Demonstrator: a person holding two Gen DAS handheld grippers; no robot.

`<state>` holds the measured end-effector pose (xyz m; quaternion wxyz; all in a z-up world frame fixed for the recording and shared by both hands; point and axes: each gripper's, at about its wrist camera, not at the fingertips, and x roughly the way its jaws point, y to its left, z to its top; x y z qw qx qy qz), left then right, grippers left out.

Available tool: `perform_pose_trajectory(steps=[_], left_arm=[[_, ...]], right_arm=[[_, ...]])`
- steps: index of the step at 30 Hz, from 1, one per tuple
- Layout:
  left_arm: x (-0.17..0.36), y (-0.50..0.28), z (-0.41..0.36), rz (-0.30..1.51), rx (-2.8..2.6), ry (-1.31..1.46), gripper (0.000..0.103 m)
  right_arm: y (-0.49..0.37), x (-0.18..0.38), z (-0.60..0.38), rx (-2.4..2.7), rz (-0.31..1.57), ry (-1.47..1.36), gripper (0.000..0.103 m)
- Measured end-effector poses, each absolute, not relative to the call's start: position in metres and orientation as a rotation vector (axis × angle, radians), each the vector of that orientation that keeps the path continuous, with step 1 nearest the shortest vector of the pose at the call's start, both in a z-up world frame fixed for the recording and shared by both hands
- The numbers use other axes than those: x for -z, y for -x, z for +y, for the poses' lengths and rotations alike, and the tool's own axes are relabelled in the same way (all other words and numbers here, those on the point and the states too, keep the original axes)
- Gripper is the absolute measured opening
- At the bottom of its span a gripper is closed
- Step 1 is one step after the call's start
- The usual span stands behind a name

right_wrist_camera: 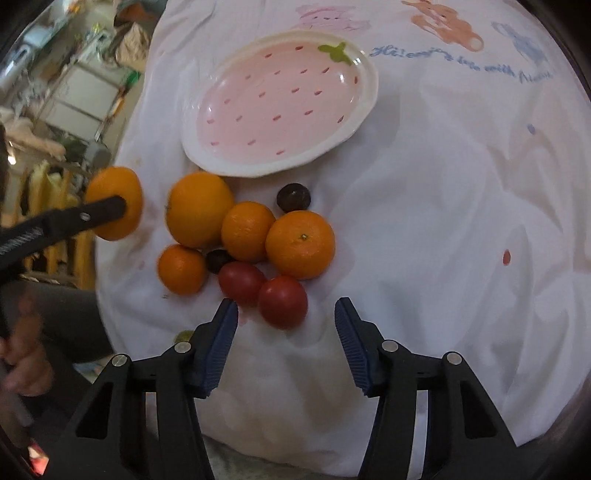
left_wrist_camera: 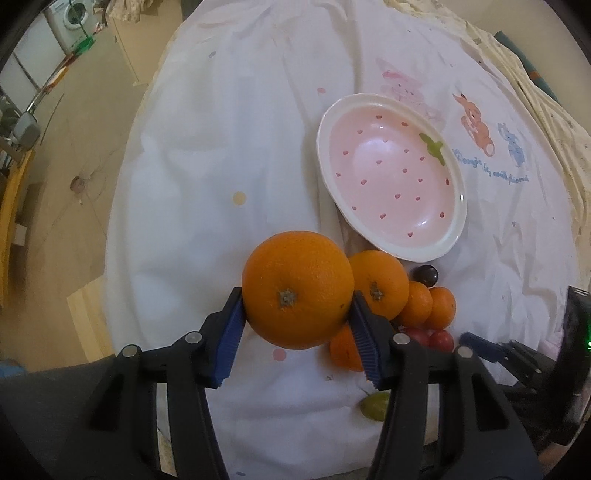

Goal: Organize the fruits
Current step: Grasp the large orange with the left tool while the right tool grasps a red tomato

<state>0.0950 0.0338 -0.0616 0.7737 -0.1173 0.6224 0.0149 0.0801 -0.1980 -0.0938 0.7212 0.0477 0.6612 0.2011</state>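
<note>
My left gripper (left_wrist_camera: pixel 297 306) is shut on a large orange (left_wrist_camera: pixel 297 290) and holds it above the white cloth; it also shows in the right wrist view (right_wrist_camera: pixel 116 203). A pink strawberry-pattern plate (left_wrist_camera: pixel 391 177) (right_wrist_camera: pixel 284 107) lies empty beyond the fruit. On the cloth lie several oranges (right_wrist_camera: pixel 199 208), two red tomatoes (right_wrist_camera: pixel 282 301), two dark grapes (right_wrist_camera: pixel 293 197) and a green grape (left_wrist_camera: pixel 375 404). My right gripper (right_wrist_camera: pixel 286 314) is open, low over the cloth, just in front of the nearer tomato.
The table is covered by a white cloth with cartoon prints (left_wrist_camera: pixel 476 122). Its left edge drops to a beige floor (left_wrist_camera: pixel 74 147). A washing machine (left_wrist_camera: pixel 72 16) and furniture stand far left. A hand (right_wrist_camera: pixel 22 354) holds the left gripper.
</note>
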Motion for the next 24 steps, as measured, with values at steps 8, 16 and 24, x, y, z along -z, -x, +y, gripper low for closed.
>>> perform_pose_trajectory(steps=[8, 16, 24], left_arm=[[0.058, -0.094, 0.03, 1.322, -0.027, 0.244, 0.051], [0.05, -0.089, 0.032, 1.272, -0.047, 0.188, 0.051], [0.04, -0.085, 0.033, 1.212, -0.062, 0.15, 0.051]], right_arm=[[-0.08, 0.097, -0.194, -0.48, 1.461, -0.106, 0.031], [-0.072, 0.07, -0.222, -0.452, 1.364, -0.203, 0.031], [-0.078, 0.03, -0.248, -0.442, 1.186, -0.35, 0.031]])
